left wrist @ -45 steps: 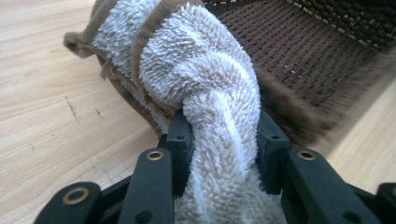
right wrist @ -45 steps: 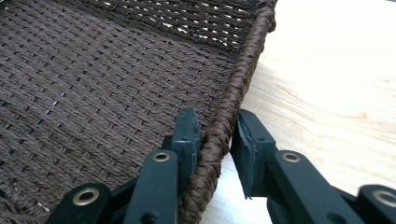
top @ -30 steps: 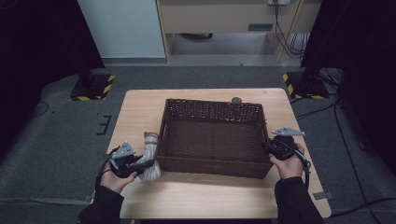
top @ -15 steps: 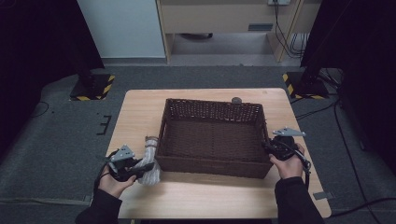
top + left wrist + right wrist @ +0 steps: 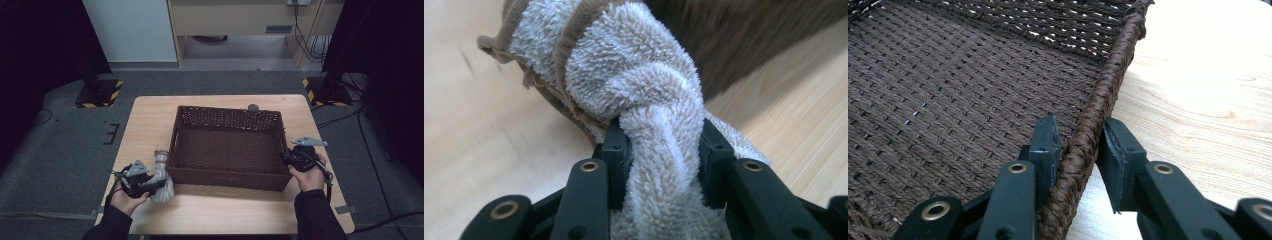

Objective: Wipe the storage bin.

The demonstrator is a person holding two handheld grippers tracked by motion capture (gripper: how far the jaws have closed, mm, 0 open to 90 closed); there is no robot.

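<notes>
On the left of the wooden table (image 5: pixel 150 120), near its front edge, a rolled towel (image 5: pixel 161 172), white terry with tan bands, lies just beside the left wall of the wicker basket (image 5: pixel 227 182). The left gripper (image 5: pixel 152 186) is clamped on the near end of that towel: in the left gripper view both black pads press into the twisted cloth (image 5: pixel 659 115), which bulges out above the jaws, with the dark basket wall blurred close behind it. The left hand (image 5: pixel 127 200) comes in from the bottom edge, dark sleeve angled up and to the right, the gripper lying low over the table and pointing toward the basket's front left corner.

The basket takes up the middle of the table, a dark brown rectangular weave with low walls. Behind its far rim a small dark round object (image 5: pixel 253 106) sits on the table; what it is cannot be told.

On the right, the right gripper (image 5: pixel 286 157) straddles the basket's right rim. In the right gripper view the braided rim (image 5: pixel 1088 135) runs up between the jaws: the inner pad sits against it, the outer pad stands close beside it, so the grip looks closed on the rim. The right hand (image 5: pixel 307 175) holds the gripper from the front right, pointing leftward at the rim, forearm rising straight from the bottom edge.
</notes>
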